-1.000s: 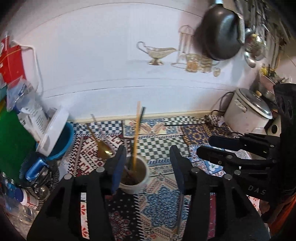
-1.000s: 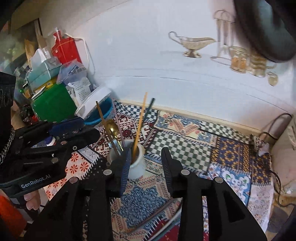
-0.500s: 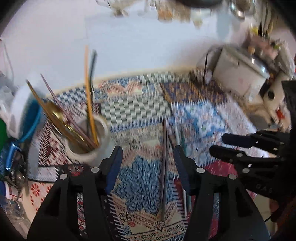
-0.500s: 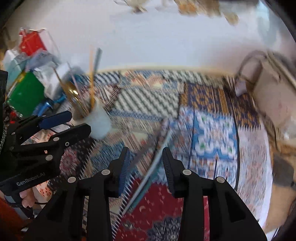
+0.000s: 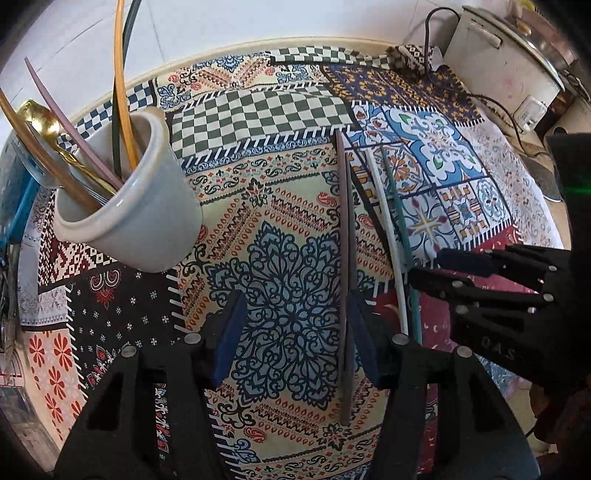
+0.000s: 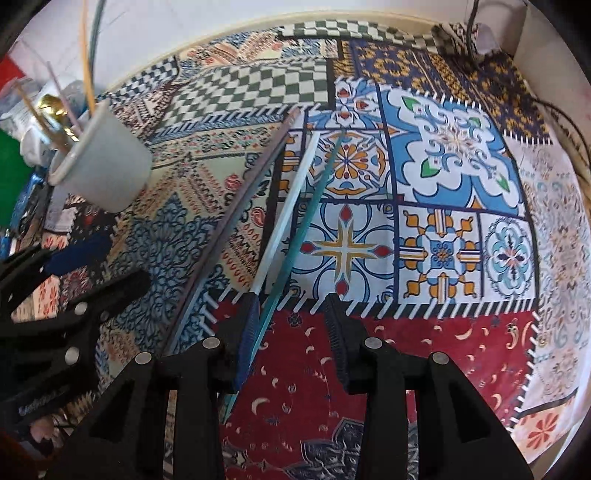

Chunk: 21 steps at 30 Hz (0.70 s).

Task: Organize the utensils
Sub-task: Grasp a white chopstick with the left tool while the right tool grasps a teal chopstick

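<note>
A pale ceramic cup (image 5: 129, 206) stands at the left on the patterned cloth (image 5: 288, 110), holding several chopsticks and a gold spoon (image 5: 40, 118). Three chopsticks lie loose on the cloth: a mauve-brown one (image 5: 345, 258), a white one (image 5: 384, 229) and a teal one (image 5: 397, 221). My left gripper (image 5: 295, 332) hangs open close above the cloth, the brown chopstick lying between its jaws near the right finger. My right gripper (image 6: 291, 332) is open too. The teal chopstick (image 6: 306, 221) runs between its jaws beside the left finger, and the white chopstick (image 6: 288, 206) ends at that finger's tip.
A white rice cooker (image 5: 509, 55) with its cable (image 5: 428, 33) stands at the far right corner by the wall. A green box (image 6: 11, 177) and blue containers crowd the left edge behind the cup (image 6: 99, 162). Each gripper shows in the other's view (image 5: 480, 280) (image 6: 74, 280).
Both grippers have sunk toward the cloth and tipped downward. The wall and hanging pans have left the views. The loose chopsticks now lie between the jaws, and the cup has shifted left.
</note>
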Each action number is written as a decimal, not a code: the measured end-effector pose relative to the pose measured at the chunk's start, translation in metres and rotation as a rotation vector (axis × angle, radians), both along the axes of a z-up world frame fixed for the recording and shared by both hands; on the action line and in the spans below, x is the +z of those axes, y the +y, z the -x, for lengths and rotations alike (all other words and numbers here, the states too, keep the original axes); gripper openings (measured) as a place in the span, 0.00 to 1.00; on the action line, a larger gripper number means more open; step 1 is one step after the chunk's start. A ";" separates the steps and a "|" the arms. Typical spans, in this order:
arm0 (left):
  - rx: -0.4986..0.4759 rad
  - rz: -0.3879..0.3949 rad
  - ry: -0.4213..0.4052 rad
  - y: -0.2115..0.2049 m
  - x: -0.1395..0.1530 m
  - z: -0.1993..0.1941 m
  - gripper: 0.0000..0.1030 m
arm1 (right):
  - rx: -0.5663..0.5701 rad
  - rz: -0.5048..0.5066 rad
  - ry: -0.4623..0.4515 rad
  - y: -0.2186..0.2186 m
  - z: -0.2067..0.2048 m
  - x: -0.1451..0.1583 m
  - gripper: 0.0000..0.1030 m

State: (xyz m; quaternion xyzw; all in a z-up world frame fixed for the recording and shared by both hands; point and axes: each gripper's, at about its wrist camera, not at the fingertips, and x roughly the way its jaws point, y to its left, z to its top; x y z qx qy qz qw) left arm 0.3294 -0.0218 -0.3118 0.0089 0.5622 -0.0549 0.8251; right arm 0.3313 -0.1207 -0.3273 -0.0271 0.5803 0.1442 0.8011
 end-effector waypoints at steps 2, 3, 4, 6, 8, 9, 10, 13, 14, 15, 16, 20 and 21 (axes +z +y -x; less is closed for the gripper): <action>-0.004 0.000 -0.001 0.001 -0.001 0.000 0.51 | -0.004 0.009 -0.008 0.002 0.000 0.000 0.32; -0.007 0.001 0.000 0.001 -0.001 -0.001 0.49 | -0.004 0.012 -0.017 0.004 -0.001 0.000 0.32; -0.008 0.003 0.000 0.001 -0.002 -0.001 0.46 | -0.002 0.014 -0.021 0.005 -0.001 -0.001 0.33; -0.009 0.013 0.002 0.002 -0.003 -0.003 0.41 | 0.005 0.020 -0.041 0.006 -0.001 -0.001 0.33; -0.009 0.026 0.004 0.001 -0.003 -0.006 0.37 | 0.013 0.049 -0.057 0.010 -0.001 -0.002 0.25; -0.011 0.040 0.004 0.001 -0.002 -0.008 0.35 | 0.013 0.066 -0.061 0.010 -0.003 -0.003 0.17; -0.013 0.056 0.006 0.000 -0.001 -0.010 0.33 | 0.013 0.082 -0.061 0.010 -0.004 -0.004 0.08; -0.027 0.087 0.006 -0.005 0.001 -0.016 0.31 | -0.024 0.060 -0.035 -0.010 -0.008 -0.003 0.07; -0.034 0.094 0.007 -0.007 0.001 -0.018 0.30 | -0.037 0.069 -0.035 -0.018 -0.008 -0.003 0.07; -0.044 0.103 0.010 -0.010 0.001 -0.020 0.27 | -0.045 0.081 -0.035 -0.025 -0.008 -0.003 0.07; -0.052 0.113 0.013 -0.012 0.002 -0.022 0.26 | -0.055 0.088 -0.032 -0.033 -0.008 -0.002 0.07; -0.094 0.158 0.035 -0.030 0.000 -0.032 0.23 | -0.066 0.096 -0.016 -0.051 -0.013 0.000 0.07; -0.103 0.163 0.039 -0.034 -0.001 -0.035 0.23 | -0.068 0.105 -0.017 -0.054 -0.015 0.000 0.07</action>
